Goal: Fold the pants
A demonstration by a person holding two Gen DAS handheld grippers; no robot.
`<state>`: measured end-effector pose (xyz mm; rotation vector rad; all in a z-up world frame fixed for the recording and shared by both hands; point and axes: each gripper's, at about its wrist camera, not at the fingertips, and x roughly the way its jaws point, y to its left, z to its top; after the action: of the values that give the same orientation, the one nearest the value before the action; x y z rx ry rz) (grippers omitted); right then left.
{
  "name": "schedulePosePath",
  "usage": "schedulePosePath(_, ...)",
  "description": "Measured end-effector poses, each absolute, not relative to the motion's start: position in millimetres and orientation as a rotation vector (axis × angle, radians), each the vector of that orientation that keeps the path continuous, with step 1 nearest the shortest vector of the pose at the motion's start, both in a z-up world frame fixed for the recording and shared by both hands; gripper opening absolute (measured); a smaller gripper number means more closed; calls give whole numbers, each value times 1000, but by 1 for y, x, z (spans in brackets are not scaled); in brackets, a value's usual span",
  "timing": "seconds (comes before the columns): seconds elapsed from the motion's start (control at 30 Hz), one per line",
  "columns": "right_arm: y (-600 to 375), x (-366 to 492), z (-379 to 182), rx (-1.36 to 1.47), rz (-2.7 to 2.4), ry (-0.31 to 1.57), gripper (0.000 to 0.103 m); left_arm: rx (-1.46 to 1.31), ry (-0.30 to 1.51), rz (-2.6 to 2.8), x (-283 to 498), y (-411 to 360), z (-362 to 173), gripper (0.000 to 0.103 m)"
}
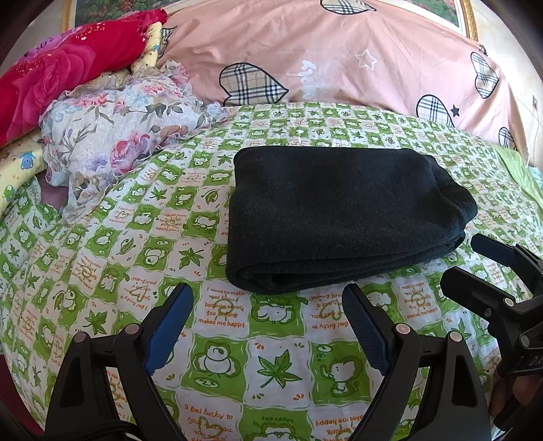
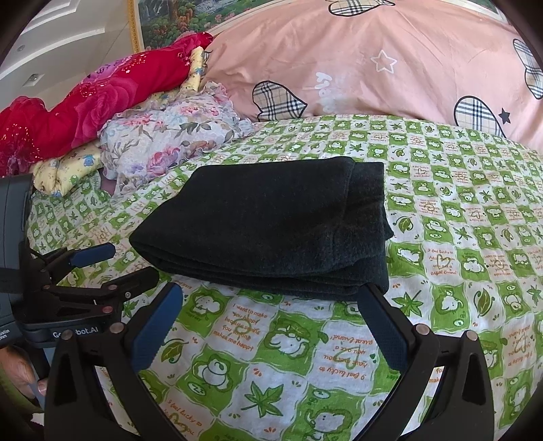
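Observation:
The dark grey pants (image 1: 342, 217) lie folded into a thick rectangular stack on the green and white patterned bedsheet (image 1: 220, 339); they also show in the right wrist view (image 2: 268, 230). My left gripper (image 1: 268, 295) is open and empty, just short of the stack's near edge. My right gripper (image 2: 271, 295) is open and empty, its fingertips at the stack's near edge. Each gripper shows in the other's view: the right one at the right side (image 1: 465, 261), the left one at the left side (image 2: 125, 261), both open.
A large pink pillow with plaid hearts (image 1: 339, 51) lies behind the pants. A floral cloth (image 1: 118, 135), a red rose-print cloth (image 1: 61, 74) and a yellow cartoon cloth (image 1: 17, 169) are piled at the left. A framed picture (image 2: 203, 13) hangs behind.

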<state>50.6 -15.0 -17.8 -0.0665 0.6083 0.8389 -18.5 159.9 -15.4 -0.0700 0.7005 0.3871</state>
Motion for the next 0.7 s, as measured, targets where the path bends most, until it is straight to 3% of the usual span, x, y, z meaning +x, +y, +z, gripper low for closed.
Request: schedulePosePath(0.7, -13, 51, -11, -66, 843, 595, 103, -80, 693, 390, -20, 161, -9, 91)
